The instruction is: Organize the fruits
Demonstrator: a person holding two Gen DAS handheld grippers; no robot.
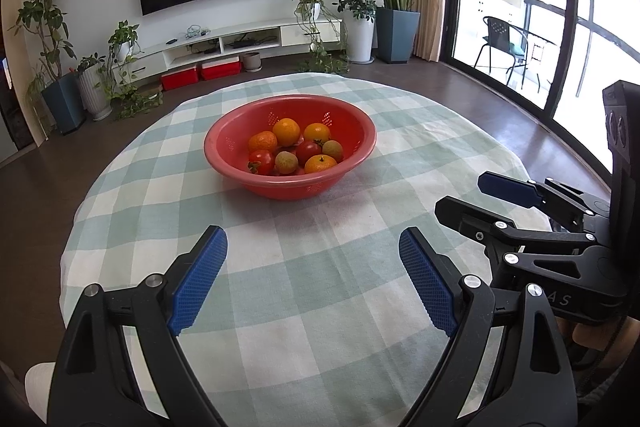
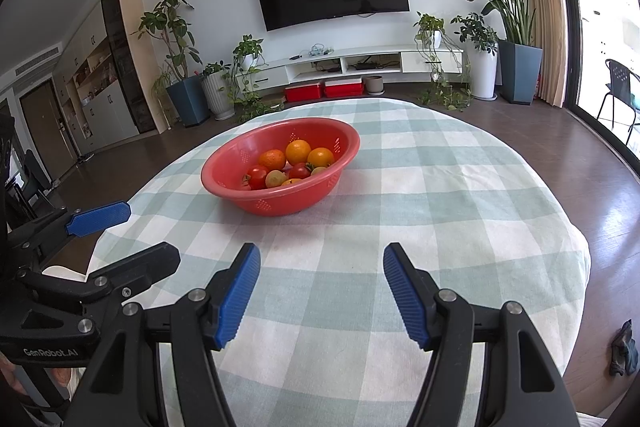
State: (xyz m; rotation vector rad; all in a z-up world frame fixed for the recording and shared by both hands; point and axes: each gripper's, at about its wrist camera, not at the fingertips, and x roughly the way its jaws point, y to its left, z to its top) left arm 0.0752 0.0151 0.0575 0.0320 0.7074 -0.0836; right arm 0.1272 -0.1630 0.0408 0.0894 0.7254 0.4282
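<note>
On the checked tabletop point(image 1: 320, 307) all fruits point(image 1: 294, 147) lie mixed in the red basket point(image 1: 224, 155); whether gathered or awaiting sorting is unclear. Left claw point(image 1: 313, 279) and right claw point(image 2: 322, 295) gape wide, empty.

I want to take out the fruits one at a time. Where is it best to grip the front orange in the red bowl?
Probably from above, tongs across the round sides of the front orange. It lies by the near wall of the red bowl, stem up, top free.
</note>
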